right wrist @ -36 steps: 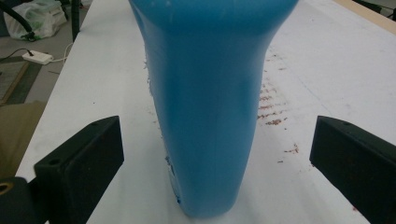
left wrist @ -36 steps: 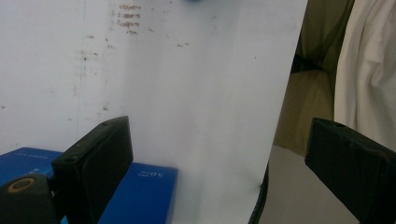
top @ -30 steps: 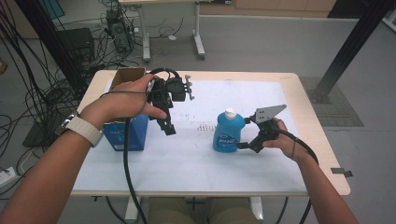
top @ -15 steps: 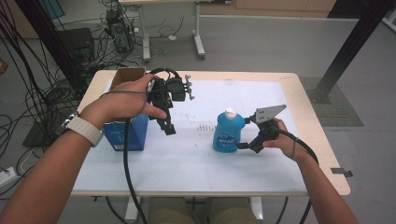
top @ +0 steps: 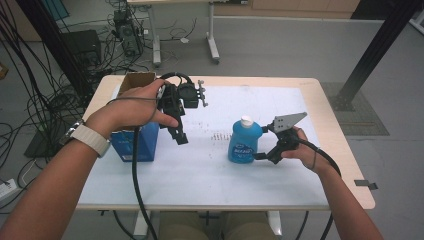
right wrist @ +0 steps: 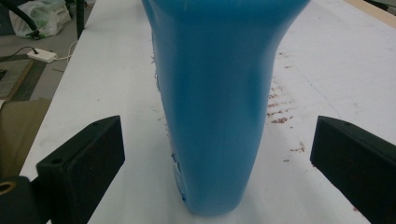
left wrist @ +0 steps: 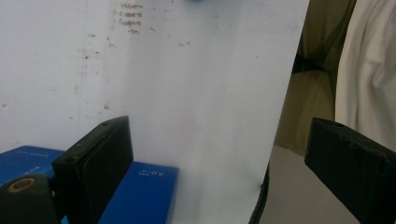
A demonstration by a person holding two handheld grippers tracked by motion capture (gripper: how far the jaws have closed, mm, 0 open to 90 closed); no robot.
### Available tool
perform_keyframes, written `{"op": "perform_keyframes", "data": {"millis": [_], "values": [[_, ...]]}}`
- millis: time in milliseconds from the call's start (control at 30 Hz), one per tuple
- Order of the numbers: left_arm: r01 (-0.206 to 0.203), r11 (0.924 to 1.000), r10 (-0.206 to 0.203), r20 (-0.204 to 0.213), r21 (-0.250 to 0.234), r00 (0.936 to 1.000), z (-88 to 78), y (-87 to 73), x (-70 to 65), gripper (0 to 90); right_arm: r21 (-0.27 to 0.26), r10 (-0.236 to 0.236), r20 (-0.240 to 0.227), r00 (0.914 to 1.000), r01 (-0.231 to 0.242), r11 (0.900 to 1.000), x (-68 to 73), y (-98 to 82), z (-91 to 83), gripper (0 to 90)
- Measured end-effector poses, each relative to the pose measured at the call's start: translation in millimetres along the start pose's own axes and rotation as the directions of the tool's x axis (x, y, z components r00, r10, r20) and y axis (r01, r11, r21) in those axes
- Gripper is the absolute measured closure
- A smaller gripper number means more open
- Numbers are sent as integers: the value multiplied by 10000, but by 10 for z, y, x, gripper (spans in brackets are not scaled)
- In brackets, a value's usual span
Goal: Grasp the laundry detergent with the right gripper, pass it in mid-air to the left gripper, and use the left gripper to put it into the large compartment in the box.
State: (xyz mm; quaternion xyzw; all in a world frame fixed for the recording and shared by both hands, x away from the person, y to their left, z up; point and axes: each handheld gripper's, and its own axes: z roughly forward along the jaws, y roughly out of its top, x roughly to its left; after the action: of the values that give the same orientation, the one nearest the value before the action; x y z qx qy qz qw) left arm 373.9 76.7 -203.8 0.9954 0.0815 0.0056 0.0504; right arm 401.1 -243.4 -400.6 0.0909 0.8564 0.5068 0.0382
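A blue bottle (top: 244, 143) with a white cap stands upright on the white table (top: 200, 175), right of centre. My right gripper (top: 258, 156) is low at the bottle's right side, open. In the right gripper view its jaws stand wide on either side of the bottle's base (right wrist: 215, 107), and neither pad touches it. A hand holds my left gripper (top: 179, 134) above the table, pointing down beside a blue box (top: 134, 144). It is open with nothing between its jaws (left wrist: 224, 163). The box's corner (left wrist: 140, 191) lies below its left jaw.
The blue box has open cardboard flaps (top: 137, 80) and stands at the table's left. Brown marks (top: 219, 136) stain the table's middle. Cables (top: 134, 190) trail from both grippers over the front edge. On the floor behind are more cables and a second table's legs (top: 212, 45).
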Motion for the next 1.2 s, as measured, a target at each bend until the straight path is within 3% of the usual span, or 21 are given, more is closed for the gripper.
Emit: {"op": "perform_keyframes", "data": {"millis": [1200], "values": [[41, 10000, -41, 1, -21, 10000, 0, -6, 10, 82, -40, 50, 46, 10000, -50, 10000, -4, -8, -1, 30]]}}
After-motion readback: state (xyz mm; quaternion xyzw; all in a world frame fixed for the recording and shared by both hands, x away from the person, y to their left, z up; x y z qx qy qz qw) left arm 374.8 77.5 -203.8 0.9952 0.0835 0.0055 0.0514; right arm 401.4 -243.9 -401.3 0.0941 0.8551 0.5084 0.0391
